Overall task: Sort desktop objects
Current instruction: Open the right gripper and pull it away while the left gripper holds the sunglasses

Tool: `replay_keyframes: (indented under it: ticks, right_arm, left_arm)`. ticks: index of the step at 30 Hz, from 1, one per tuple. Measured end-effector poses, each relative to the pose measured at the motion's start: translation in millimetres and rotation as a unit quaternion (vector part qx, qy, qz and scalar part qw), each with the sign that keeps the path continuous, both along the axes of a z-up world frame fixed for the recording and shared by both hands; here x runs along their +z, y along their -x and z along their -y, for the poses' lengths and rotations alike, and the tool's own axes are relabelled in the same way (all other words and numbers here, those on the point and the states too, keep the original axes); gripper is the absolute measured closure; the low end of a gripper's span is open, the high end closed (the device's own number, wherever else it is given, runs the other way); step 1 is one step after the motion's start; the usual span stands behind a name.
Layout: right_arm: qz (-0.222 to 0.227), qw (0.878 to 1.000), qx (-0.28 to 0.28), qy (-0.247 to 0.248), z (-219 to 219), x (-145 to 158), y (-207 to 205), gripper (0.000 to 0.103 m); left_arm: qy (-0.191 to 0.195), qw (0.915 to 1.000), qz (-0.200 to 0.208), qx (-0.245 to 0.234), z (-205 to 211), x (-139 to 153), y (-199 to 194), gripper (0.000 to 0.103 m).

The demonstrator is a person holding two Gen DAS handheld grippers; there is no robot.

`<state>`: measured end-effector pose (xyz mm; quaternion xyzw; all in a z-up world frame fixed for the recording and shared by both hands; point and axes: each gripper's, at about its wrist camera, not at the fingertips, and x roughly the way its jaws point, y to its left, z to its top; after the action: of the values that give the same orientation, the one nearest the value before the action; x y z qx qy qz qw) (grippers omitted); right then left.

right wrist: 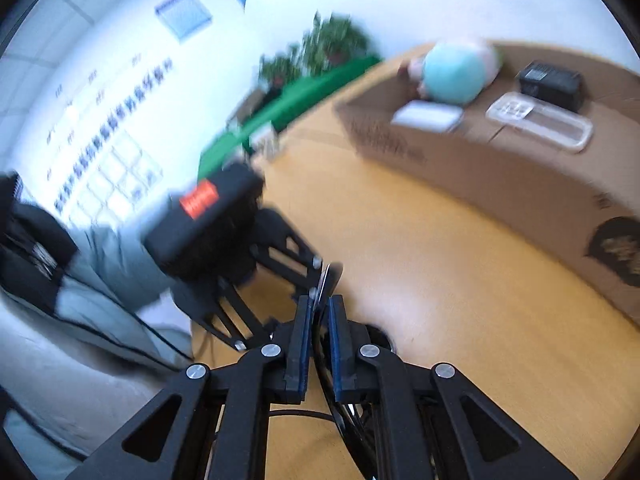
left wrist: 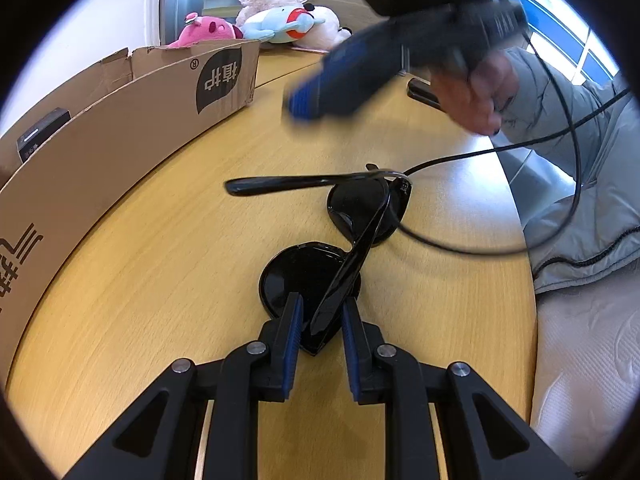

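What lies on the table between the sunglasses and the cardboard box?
Nothing: in the left wrist view, only bare wooden table separates the sunglasses from the cardboard box.

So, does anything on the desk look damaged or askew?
Yes. The cardboard box has a torn, ragged top edge. The sunglasses lie lens-down with one arm folded and the other sticking out, the left gripper closed on the folded arm.

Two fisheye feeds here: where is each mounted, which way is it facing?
Left wrist: on the left tongs, angled down at the sunglasses they grip on the wooden table; the right tongs, a hand and a grey sleeve show.
Right wrist: on the shut right tongs, facing over the table toward the cardboard box; the left tongs show, blurred.
Shared: table, box, each other's tongs.
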<state>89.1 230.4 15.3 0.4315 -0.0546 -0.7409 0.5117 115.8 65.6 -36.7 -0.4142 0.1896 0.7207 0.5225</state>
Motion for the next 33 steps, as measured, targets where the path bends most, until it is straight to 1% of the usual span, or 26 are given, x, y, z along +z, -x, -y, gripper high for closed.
replay_keyframes:
  ticks: [3,5,9,12,15,16,19,20,21,23,25,26,27,28,29,31,33]
  right_arm:
    - [-0.008,0.998,-0.051,0.046,-36,15,-1,0.096]
    - [-0.009,0.994,-0.091,0.061,-62,19,-4,0.096]
    - [-0.005,0.988,-0.146,0.052,-99,19,-13,0.096]
    - [-0.008,0.985,-0.165,0.040,-111,16,-13,0.096]
    - [-0.018,0.987,-0.154,0.028,-108,22,-12,0.096]
    - [-0.023,0.989,-0.144,0.016,-100,26,-10,0.095]
    - [-0.023,0.994,-0.104,-0.032,-67,25,-5,0.089]
    - [-0.022,0.995,-0.079,-0.054,-51,23,-4,0.072]
    - [-0.024,0.995,-0.061,-0.071,-38,22,-4,0.048]
    - [-0.031,0.993,-0.025,-0.110,-5,12,-4,0.024]
    - [-0.023,0.991,0.004,-0.130,18,0,-2,0.025]
    - [-0.010,0.990,0.016,-0.136,28,-10,1,0.029]
    - [0.005,0.989,0.028,-0.142,37,-20,4,0.045]
    - [0.016,0.988,0.038,-0.146,43,-28,4,0.058]
    - [0.026,0.987,0.051,-0.152,49,-36,4,0.081]
    - [0.020,0.988,0.062,-0.141,53,-37,0,0.092]
    - [0.009,0.991,0.056,-0.122,48,-28,-4,0.094]
  left_arm:
    - [0.000,1.0000,0.000,0.002,2,0,0,0.085]
    - [0.002,1.0000,-0.001,0.003,3,0,0,0.084]
    - [0.004,1.0000,-0.003,0.002,3,-1,-3,0.085]
    - [0.004,1.0000,-0.004,0.003,3,0,-4,0.085]
    - [0.004,1.0000,-0.005,0.004,5,-1,-6,0.085]
    - [0.004,1.0000,-0.005,0.005,4,-1,-4,0.084]
    - [0.003,1.0000,-0.006,0.006,3,-2,-3,0.085]
    - [0.003,1.0000,-0.006,0.006,3,-2,-3,0.085]
    - [0.002,1.0000,-0.006,0.006,3,-2,-3,0.085]
    - [0.002,1.0000,-0.005,0.006,3,-1,-3,0.085]
    - [0.003,1.0000,-0.006,0.005,2,-1,-3,0.085]
    - [0.003,1.0000,-0.007,0.006,2,-1,-3,0.085]
    - [0.003,1.0000,-0.006,0.005,2,-1,-3,0.085]
    - [0.003,1.0000,-0.006,0.005,2,-1,-3,0.085]
    - [0.002,1.0000,-0.006,0.006,2,-1,-2,0.085]
    - [0.002,1.0000,-0.005,0.006,2,-1,-2,0.085]
    - [0.002,1.0000,-0.006,0.006,3,0,-2,0.085]
